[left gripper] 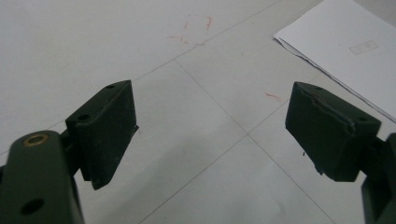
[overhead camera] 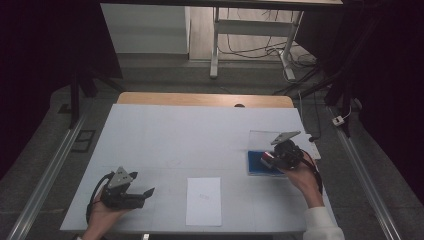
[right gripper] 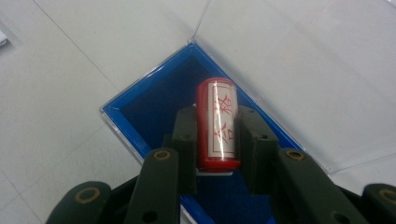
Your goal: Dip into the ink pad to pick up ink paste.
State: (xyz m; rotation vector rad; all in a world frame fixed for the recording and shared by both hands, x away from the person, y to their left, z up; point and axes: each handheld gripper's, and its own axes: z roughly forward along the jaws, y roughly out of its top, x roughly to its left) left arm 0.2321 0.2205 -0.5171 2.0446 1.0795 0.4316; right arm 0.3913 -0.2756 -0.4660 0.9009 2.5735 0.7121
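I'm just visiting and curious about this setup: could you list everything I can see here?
White sheet of paper: one, white with a small faint mark, table's near edge, centre.
Blue-lined box: one, blue, open, on the table's right side.
Clear plastic lid: one, transparent, beside the box on its far side.
Red cylindrical stamp with red characters on a white label: one, held over the box.
White-covered table: one, wooden far edge showing.
Left gripper: black, jaws wide apart, over bare table.
Right gripper: black, jaws closed on the stamp.
Hands: two, holding the grippers.
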